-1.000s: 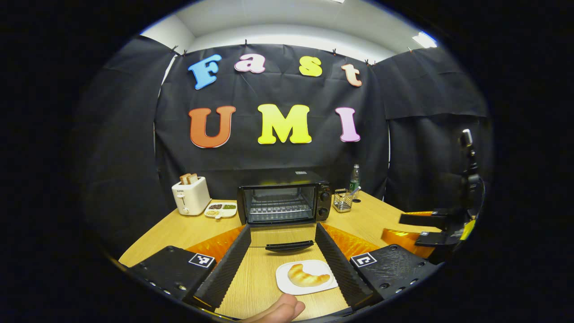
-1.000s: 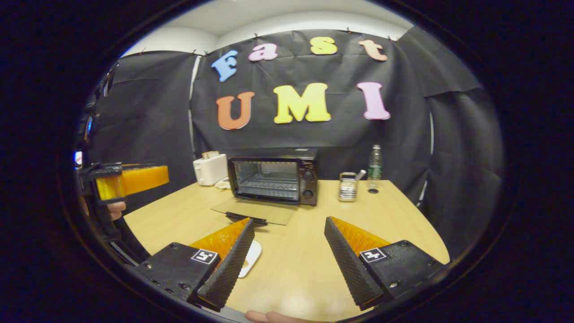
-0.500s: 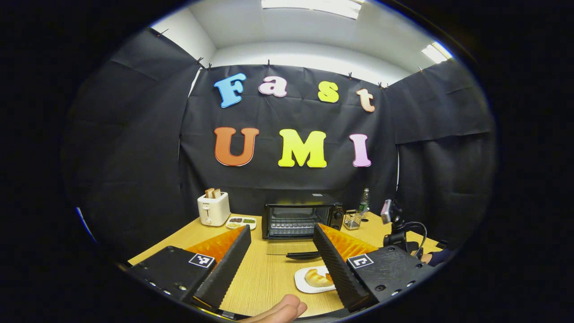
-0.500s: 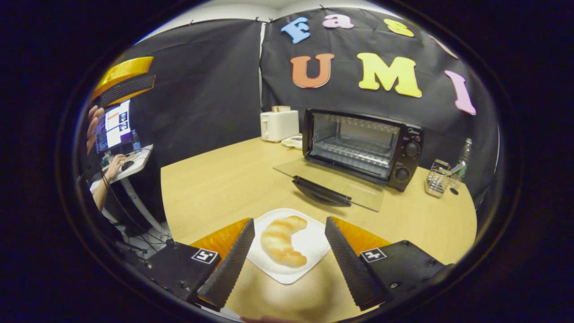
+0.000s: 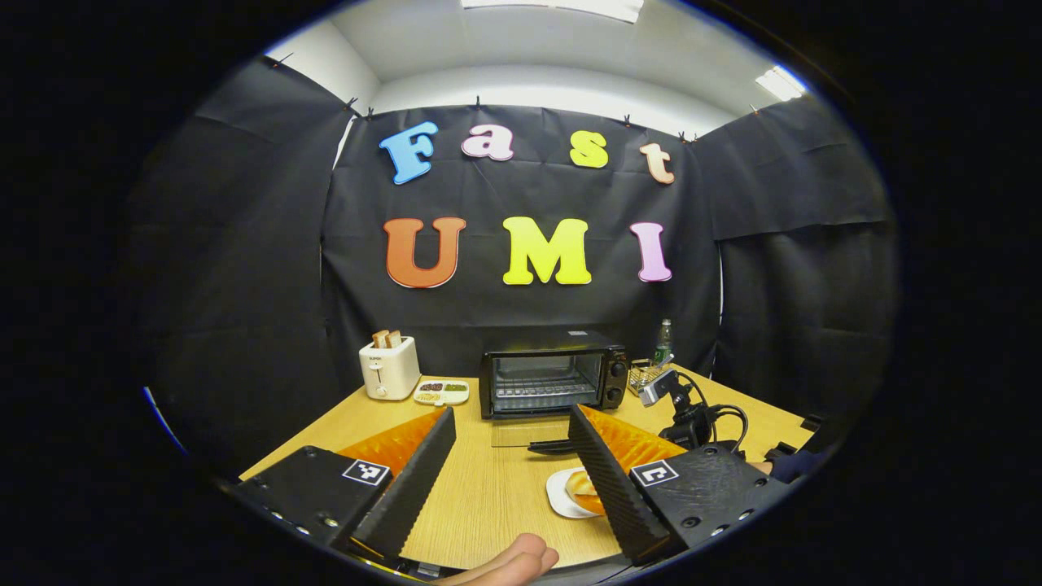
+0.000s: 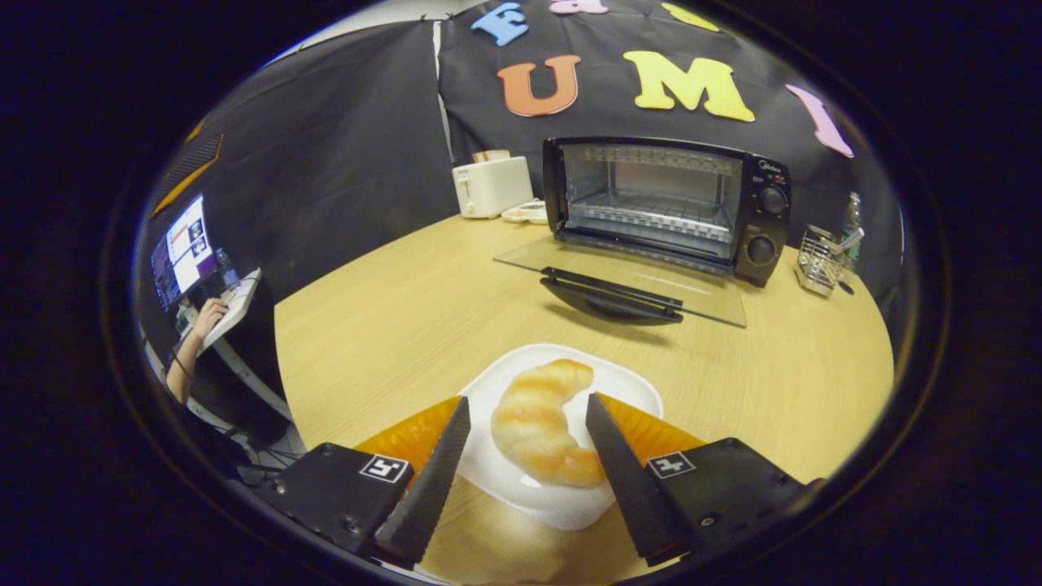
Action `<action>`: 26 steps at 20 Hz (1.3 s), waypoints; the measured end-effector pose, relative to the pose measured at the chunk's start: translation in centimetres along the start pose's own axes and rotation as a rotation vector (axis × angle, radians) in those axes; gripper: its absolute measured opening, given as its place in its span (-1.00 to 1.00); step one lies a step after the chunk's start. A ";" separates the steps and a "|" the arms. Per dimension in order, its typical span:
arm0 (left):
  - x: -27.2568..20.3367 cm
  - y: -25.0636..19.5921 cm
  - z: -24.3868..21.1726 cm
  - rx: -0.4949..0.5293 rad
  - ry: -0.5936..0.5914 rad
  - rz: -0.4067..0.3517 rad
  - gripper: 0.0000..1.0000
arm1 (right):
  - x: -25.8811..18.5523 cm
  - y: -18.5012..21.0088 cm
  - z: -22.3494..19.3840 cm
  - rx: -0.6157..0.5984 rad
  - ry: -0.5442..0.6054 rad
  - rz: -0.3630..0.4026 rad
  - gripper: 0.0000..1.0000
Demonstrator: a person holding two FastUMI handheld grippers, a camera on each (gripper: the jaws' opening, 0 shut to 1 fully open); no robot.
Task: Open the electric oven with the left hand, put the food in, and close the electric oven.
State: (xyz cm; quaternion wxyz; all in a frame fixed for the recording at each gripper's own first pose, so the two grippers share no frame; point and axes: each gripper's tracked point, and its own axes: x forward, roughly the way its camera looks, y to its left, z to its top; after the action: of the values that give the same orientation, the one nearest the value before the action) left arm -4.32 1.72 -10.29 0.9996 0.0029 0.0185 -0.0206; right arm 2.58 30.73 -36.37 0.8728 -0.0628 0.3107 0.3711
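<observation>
Lower now, right gripper (image 6: 527,456) straddles the croissant (image 6: 540,423) — fingers narrowed, not touching; left gripper (image 5: 509,456) level, wide.

Croissant (image 6: 539,423) between gripper (image 6: 525,468) fingers

I see a cloth-walled recording booth: a toaster (image 5: 389,368) and toaster oven (image 6: 663,205) on one wooden table (image 6: 391,325).

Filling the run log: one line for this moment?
black electric oven: door down | golden croissant: on white plate | right gripper: open, straddling croissant | left gripper: open
</observation>
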 end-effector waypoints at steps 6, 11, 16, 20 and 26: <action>0.1 0.3 -0.8 -0.015 0.021 0.000 0.84 | 1.4 -0.5 -0.3 0.022 0.042 -0.029 0.48; 0.2 0.9 -1.1 -0.027 0.028 0.011 0.84 | 0.8 0.3 0.3 0.051 0.041 0.004 0.14; 0.3 1.3 -0.7 -0.033 -0.002 0.005 0.84 | -1.3 1.7 3.7 0.062 -0.049 0.034 0.08; 0.8 2.0 -0.9 -0.029 0.000 0.010 0.84 | -1.9 1.5 8.8 0.160 -0.175 0.017 0.12; 1.7 3.4 -1.4 -0.033 0.004 0.036 0.84 | -0.3 0.3 16.7 0.366 -0.348 0.052 0.12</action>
State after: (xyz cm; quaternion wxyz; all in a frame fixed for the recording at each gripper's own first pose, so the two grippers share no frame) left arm -2.56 5.06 -11.74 0.9997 -0.0134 0.0209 -0.0021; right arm 10.45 36.46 -22.80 0.9001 0.1692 0.2195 0.3363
